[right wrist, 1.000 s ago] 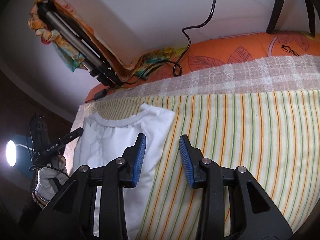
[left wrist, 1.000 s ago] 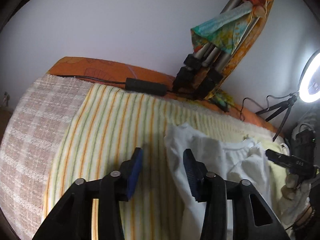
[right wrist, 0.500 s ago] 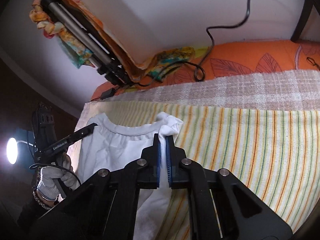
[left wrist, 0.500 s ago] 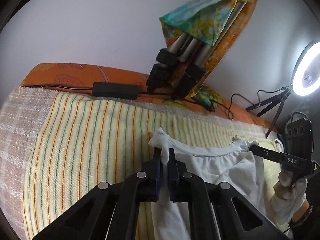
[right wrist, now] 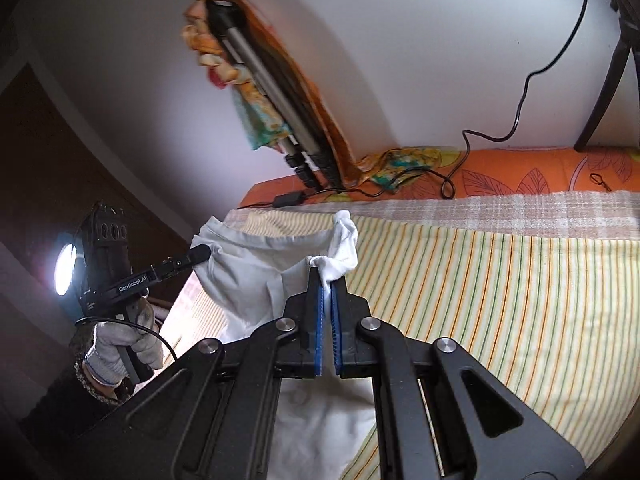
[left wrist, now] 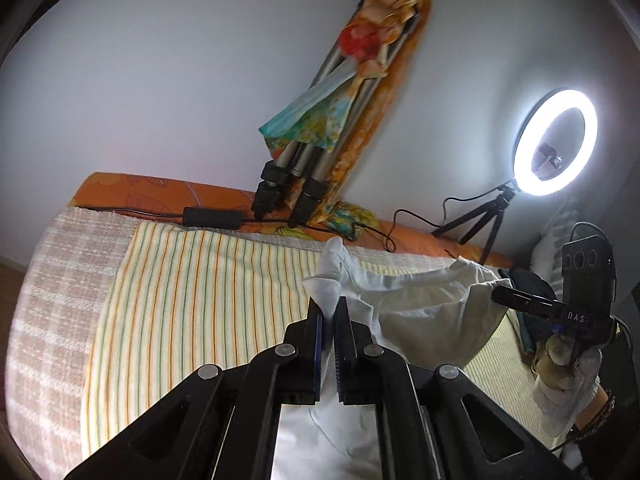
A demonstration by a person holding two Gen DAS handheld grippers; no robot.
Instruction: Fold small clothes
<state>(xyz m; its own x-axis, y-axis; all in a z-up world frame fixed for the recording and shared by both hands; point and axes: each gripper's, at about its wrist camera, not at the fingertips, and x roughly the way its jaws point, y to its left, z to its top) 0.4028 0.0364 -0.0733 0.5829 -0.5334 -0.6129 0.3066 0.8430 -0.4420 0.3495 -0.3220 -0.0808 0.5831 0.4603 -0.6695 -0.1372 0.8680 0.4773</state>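
White shirt (left wrist: pixel 424 316) pinched at both top corners and hanging up off the striped yellow cloth (left wrist: pixel 192 304), neckline sagging between the two grips, lower part trailing down out of frame under the cameras. Left gripper (left wrist: pixel 329 312) clamped tight on one corner, blue pads pressed together with a twisted nub of fabric poking out past the tips. Same deal on the right gripper (right wrist: pixel 327 285): fully closed on the other corner, little white tuft sticking up beyond the fingers. Gloved hand (right wrist: pixel 120 344) wrapped round the left gripper's handle in the right wrist view.

Striped cloth spread over a checked beige blanket (right wrist: pixel 520 212), then an orange leaf-print sheet (right wrist: pixel 532 176) at the wall edge. Folded tripod (left wrist: pixel 320 160) leaning on the wall with a colourful scarf (left wrist: pixel 316 120) draped over it, black adapter and cable (left wrist: pixel 212 216) right at its feet. Lit ring light (left wrist: pixel 556 140) on a mini stand off to the side.
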